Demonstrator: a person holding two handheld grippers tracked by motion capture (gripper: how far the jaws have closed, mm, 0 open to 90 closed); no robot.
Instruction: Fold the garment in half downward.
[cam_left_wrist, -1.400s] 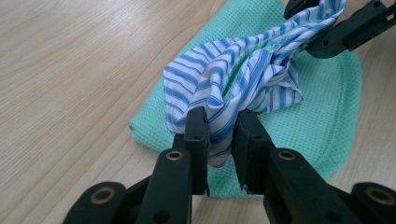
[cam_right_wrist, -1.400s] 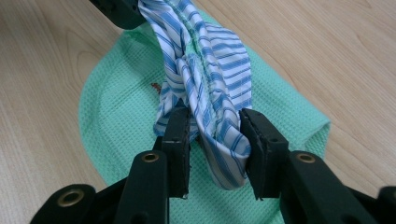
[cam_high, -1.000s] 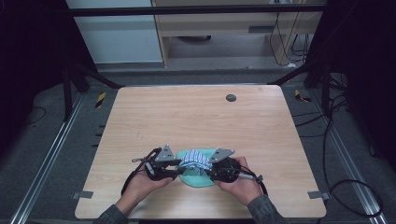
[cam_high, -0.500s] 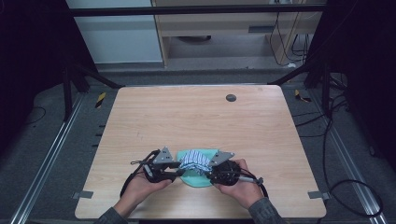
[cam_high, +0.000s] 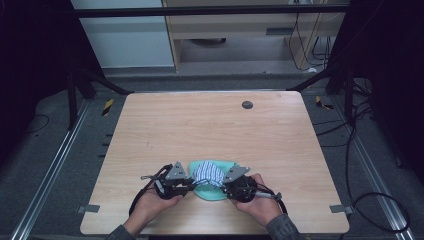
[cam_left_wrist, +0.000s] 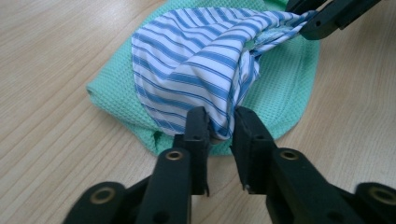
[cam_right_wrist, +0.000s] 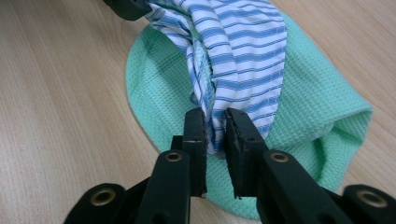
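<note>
A blue-and-white striped cloth (cam_high: 207, 174) lies bunched on a green waffle cloth (cam_high: 212, 195) near the table's front edge. My left gripper (cam_high: 192, 184) holds the striped cloth's left end. In the left gripper view its jaws (cam_left_wrist: 219, 123) have just been closing and pinch the striped fabric (cam_left_wrist: 196, 60) over the green cloth (cam_left_wrist: 285, 79). My right gripper (cam_high: 223, 186) holds the other end. Its jaws (cam_right_wrist: 215, 123) have also just been closing and press on a fold of striped cloth (cam_right_wrist: 247, 51) above the green cloth (cam_right_wrist: 317, 112). Each gripper view shows the other gripper's black tips at the cloth's far end.
The wooden table (cam_high: 210, 130) carries a small dark round disc (cam_high: 247, 104) near its far edge. Metal rails and cables run along the floor on both sides. Both hands rest at the table's front edge.
Both hands stay at the cloth's two ends. The striped cloth sits slightly more gathered between the grippers than a second ago.
</note>
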